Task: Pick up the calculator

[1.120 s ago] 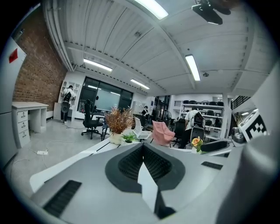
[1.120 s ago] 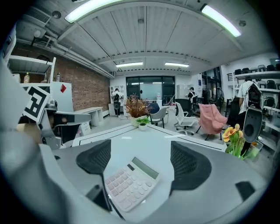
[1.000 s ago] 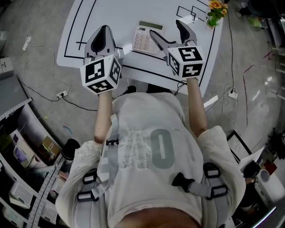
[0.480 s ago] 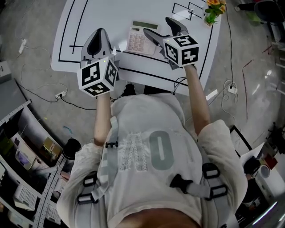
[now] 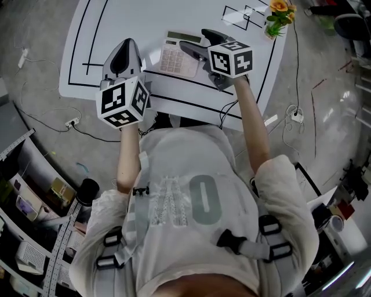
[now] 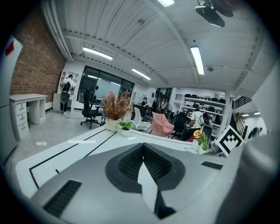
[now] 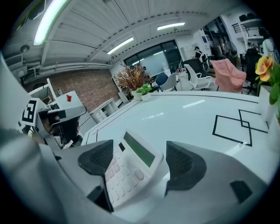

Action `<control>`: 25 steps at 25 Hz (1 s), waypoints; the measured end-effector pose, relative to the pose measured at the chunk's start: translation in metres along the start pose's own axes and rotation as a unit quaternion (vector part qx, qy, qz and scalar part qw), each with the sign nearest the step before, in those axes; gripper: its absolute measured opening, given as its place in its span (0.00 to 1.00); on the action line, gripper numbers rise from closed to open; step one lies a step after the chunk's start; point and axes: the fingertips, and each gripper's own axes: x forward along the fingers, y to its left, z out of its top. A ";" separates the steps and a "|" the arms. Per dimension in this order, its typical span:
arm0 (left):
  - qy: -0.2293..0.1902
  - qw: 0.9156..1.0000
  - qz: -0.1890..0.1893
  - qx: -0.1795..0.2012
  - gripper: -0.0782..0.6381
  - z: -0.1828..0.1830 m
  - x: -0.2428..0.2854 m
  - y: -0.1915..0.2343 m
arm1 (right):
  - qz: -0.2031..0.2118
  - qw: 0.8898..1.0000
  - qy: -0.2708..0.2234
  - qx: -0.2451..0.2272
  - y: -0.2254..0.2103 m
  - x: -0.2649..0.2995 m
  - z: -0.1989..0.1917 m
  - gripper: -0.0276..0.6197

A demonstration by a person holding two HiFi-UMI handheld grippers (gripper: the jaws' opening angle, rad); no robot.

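A white calculator [image 5: 178, 57] with a green display lies flat on the white table [image 5: 116, 26], near its front edge. My right gripper [image 5: 194, 40] reaches over it from the right and points down at it. In the right gripper view the calculator [image 7: 131, 168] sits between the two dark pads [image 7: 98, 159]. The jaws have just been closing a little but still stand wide, with no clear press on its edges. My left gripper [image 5: 123, 55] hovers to the calculator's left with its jaws shut on nothing [image 6: 143, 154].
Black lines run across the table. A small pot of orange flowers [image 5: 279, 14] stands at the table's far right corner, and potted plants [image 6: 116, 111] at its far end. Cables and a power strip [image 5: 72, 123] lie on the floor, shelves at the lower left.
Both grippers have sunk toward the table. The right one dropped further, rolled, and now straddles the calculator with its jaws slightly narrower. The left one stayed shut.
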 end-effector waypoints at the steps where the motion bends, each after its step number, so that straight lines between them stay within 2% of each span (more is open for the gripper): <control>1: 0.002 1.000 0.001 -0.001 0.14 -0.001 0.002 0.000 | 0.006 1.000 0.005 0.007 -0.001 0.002 -0.002 0.64; 4: 0.005 1.000 0.002 -0.002 0.14 -0.004 0.005 0.002 | 0.027 0.999 0.021 0.025 -0.001 0.007 -0.009 0.59; 8: 0.009 1.000 0.003 -0.003 0.14 -0.004 0.010 0.004 | 0.044 0.998 0.039 0.030 0.002 0.014 -0.015 0.57; 12: 0.011 1.000 -0.001 0.001 0.14 -0.005 0.017 0.000 | 0.040 0.998 0.056 0.008 0.001 0.018 -0.022 0.54; 14: 0.013 1.000 -0.003 0.005 0.14 -0.005 0.021 -0.002 | 0.031 0.998 0.063 -0.002 -0.001 0.019 -0.025 0.49; 18: 0.017 1.000 -0.007 0.011 0.14 -0.007 0.027 -0.005 | 0.024 0.997 0.068 -0.011 -0.002 0.020 -0.025 0.49; 22: 0.022 1.000 -0.007 0.011 0.14 -0.010 0.031 -0.006 | 0.030 0.997 0.072 -0.005 -0.003 0.020 -0.026 0.46; 25: 0.024 1.000 -0.006 0.012 0.14 -0.012 0.035 -0.008 | 0.045 0.997 0.066 0.022 -0.006 0.016 -0.025 0.40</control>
